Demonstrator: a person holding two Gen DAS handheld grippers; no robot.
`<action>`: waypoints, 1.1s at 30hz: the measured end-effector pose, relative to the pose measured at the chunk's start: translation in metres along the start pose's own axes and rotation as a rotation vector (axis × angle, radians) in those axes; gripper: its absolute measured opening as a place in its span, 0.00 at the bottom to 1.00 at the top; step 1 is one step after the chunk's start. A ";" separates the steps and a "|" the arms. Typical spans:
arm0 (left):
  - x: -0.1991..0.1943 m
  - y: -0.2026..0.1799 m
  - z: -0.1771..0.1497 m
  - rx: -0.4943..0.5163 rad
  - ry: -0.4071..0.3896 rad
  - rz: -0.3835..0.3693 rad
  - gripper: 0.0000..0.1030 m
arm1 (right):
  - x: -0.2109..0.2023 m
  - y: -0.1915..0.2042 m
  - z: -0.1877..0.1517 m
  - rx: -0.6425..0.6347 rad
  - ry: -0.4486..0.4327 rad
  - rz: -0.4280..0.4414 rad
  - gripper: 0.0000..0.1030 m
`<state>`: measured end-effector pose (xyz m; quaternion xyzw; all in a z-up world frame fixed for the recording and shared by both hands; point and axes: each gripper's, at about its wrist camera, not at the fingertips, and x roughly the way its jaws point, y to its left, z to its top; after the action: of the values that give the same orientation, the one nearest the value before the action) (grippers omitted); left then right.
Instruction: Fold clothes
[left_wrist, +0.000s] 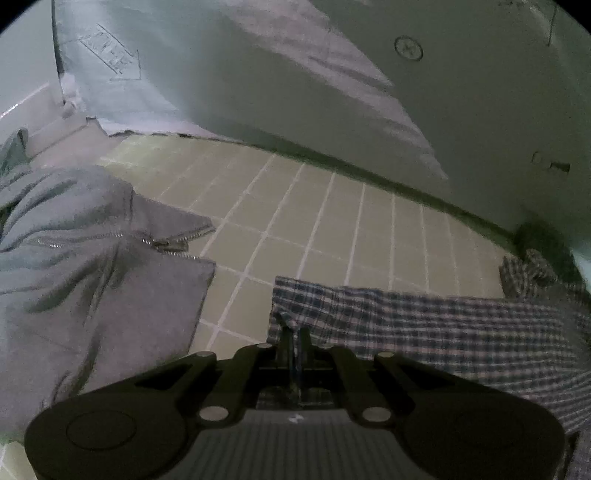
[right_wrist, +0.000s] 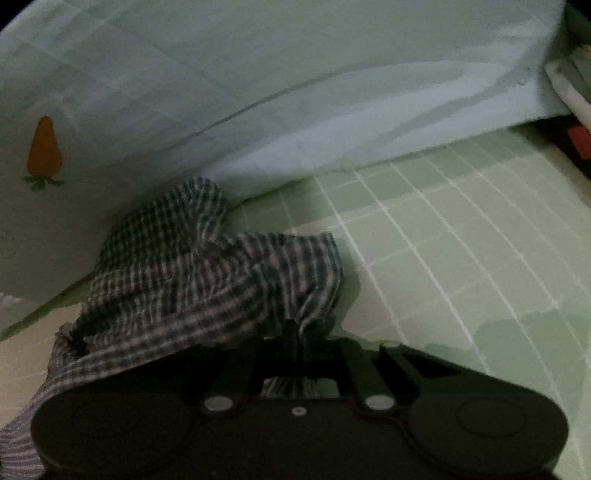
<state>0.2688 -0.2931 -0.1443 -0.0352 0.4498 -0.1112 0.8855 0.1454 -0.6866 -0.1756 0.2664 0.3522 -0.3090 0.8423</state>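
A checked garment (left_wrist: 424, 325) in dark and pale threads is laid out on a pale green gridded mat (left_wrist: 332, 229), and every other thing is placed here relative to that garment. In the left wrist view its near left corner is pinched by the left gripper (left_wrist: 294, 332), whose jaws are pressed together on the cloth, a small peak of fabric being raised at the fingertips. From there the garment is stretched flat toward the right, where a bunched part is seen at its far right end. In the right wrist view the same checked garment (right_wrist: 207, 273) is gathered into loose folds, and a fold at its near edge is clamped by the right gripper (right_wrist: 297, 332), its jaws likewise closed on the cloth. A strip of the cloth is draped past the gripper's left side. To the left of the garment, apart from it on the mat, a grey zipped jacket (left_wrist: 85, 258) is spread in a crumpled heap. Behind the garment a pale sheet (right_wrist: 258, 92) is hung, on which a small orange carrot print (right_wrist: 44, 147) is shown.
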 end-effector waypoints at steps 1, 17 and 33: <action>0.002 0.000 -0.001 -0.004 0.006 0.001 0.03 | 0.002 0.000 0.001 -0.012 -0.002 0.001 0.03; -0.090 -0.075 -0.023 0.130 -0.129 -0.202 0.02 | -0.154 -0.053 -0.120 0.171 -0.066 -0.180 0.69; -0.193 -0.215 -0.187 0.445 0.051 -0.437 0.44 | -0.278 -0.127 -0.225 0.058 -0.011 -0.200 0.69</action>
<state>-0.0271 -0.4512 -0.0683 0.0664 0.4183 -0.3957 0.8149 -0.1972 -0.5290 -0.1311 0.2524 0.3634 -0.4030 0.8011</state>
